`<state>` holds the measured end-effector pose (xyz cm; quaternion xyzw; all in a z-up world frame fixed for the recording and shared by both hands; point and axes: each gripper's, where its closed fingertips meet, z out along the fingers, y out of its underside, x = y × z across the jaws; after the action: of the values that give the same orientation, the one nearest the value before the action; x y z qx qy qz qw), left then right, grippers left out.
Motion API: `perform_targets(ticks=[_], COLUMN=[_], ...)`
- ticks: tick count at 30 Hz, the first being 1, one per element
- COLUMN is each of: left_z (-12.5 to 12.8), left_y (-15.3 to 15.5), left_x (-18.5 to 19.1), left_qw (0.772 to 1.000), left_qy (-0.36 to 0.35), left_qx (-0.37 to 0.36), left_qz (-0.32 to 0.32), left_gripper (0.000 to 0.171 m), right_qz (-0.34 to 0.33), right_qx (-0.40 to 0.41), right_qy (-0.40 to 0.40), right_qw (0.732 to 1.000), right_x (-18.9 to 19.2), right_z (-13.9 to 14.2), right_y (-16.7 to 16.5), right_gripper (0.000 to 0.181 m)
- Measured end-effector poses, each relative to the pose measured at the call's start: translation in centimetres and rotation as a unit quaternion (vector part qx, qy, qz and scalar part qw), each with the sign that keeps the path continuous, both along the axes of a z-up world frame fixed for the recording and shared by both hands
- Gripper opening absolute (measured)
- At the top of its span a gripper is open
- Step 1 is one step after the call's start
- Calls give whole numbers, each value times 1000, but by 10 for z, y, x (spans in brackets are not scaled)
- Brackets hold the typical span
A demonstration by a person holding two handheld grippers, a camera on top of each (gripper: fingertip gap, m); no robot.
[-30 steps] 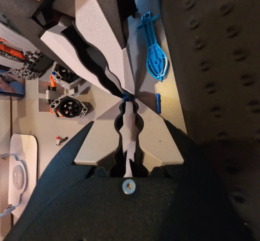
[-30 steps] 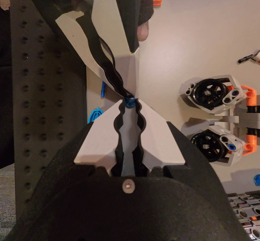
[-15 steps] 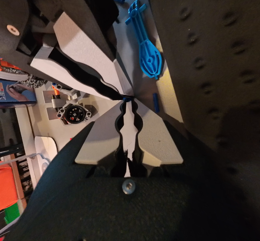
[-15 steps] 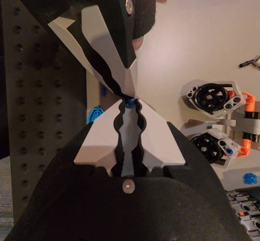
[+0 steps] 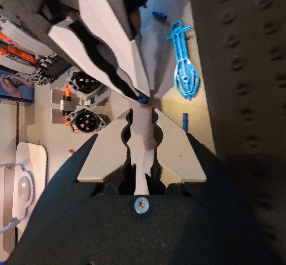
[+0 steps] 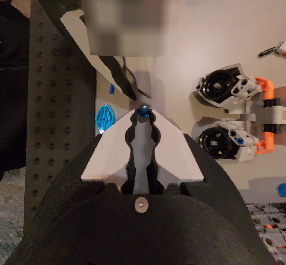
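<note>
My right gripper point(image 6: 143, 110) is shut on a small dark blue round stud point(image 6: 143, 113) at its fingertips, above the pale table. In the left wrist view the right gripper point(image 5: 143, 97) comes in from the upper left with the stud point(image 5: 142, 99) at its tip. My left gripper point(image 5: 142, 110) is open and empty, its tips a short way below the stud and apart from it. In the right wrist view the left gripper point(image 6: 140, 97) is blurred, just beyond the stud. A mosaic patch hides its upper part.
A grey two-wheel assembly with orange connectors point(image 5: 83, 102) point(image 6: 232, 113) lies on the table. A light blue paddle-shaped piece point(image 5: 185, 71) point(image 6: 105, 118) and a small blue pin point(image 5: 185, 121) point(image 6: 111, 88) lie beside a black perforated panel point(image 5: 247, 71) point(image 6: 54, 102). A white blister tray point(image 5: 31, 172) lies at the left. My two grippers' fingertips are within a few centimetres of each other. Between my left fingertips and the small blue pin point(image 5: 185, 121) there is roughly 4 cm. The right camera catches it too, in the right wrist view point(image 6: 112, 87).
My left gripper has opened, let go of the blue stud and drawn back a little. My right gripper still holds the stud.
</note>
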<state>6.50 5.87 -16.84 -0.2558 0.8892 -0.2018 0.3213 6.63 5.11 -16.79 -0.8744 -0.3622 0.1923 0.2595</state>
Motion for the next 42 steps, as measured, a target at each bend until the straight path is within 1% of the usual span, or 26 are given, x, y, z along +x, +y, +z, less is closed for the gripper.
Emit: perform_targets(ticks=[2,3,5,6,7,11,13,15,18,20,22,23,26,29,31,32,35,38,40,42], left_z=[2,3,12,16,20,32,40,49,55,65,72,74,80,83,83,83,83,75,75,82], left_y=[3,3,3,2,1,0,5,6,10,11,13,14,15,15,17,17,17,17,16,17], left_x=[4,5,7,7,7,5,5,5,6,7,6,7,7,8,9,9,9,9,9,8], left_qw=[1000,1000,998,997,995,988,985,984,984,983,981,980,977,973,973,972,971,975,974,972], left_qy=[-14,-22,-60,-74,-91,-137,-156,-171,-178,-182,-184,-182,-178,-172,-170,-169,-163,-150,-152,-164], left_qx=[7,11,27,35,46,75,77,51,21,-19,-56,-71,-109,-142,-147,-152,-165,-151,-156,-159], left_qz=[9,8,2,-2,-9,-20,-11,-5,10,22,30,37,49,54,60,61,61,61,61,59], left_gripper=[34,36,33,30,21,15,6,6,5,5,5,5,5,5,5,5,4,4,5,5], right_qz=[0,-3,-8,-12,-14,-15,-23,-28,-33,-30,-30,-29,-26,-11,-1,4,14,26,30,27], right_qx=[0,-2,-10,-13,-17,-22,-18,-12,8,34,66,85,159,227,257,268,293,298,302,305], right_qy=[36,60,105,129,151,209,238,267,278,280,271,256,163,72,30,14,-30,-77,-78,-56], right_qw=[999,998,994,991,988,978,971,963,960,959,960,962,973,971,966,963,955,951,950,950], right_x=[-6,-8,-9,-10,-11,-13,-12,-12,-11,-10,-8,-6,0,-2,-3,-4,-3,-2,-2,-3], right_z=[5,10,17,21,25,39,48,57,64,74,83,85,83,84,83,83,83,75,75,81], right_y=[2,3,4,5,5,6,8,10,14,16,17,17,23,25,25,25,25,25,25,24], right_gripper=[12,12,12,12,12,12,12,12,12,13,22,21,23,17,11,8,5,4,4,5])
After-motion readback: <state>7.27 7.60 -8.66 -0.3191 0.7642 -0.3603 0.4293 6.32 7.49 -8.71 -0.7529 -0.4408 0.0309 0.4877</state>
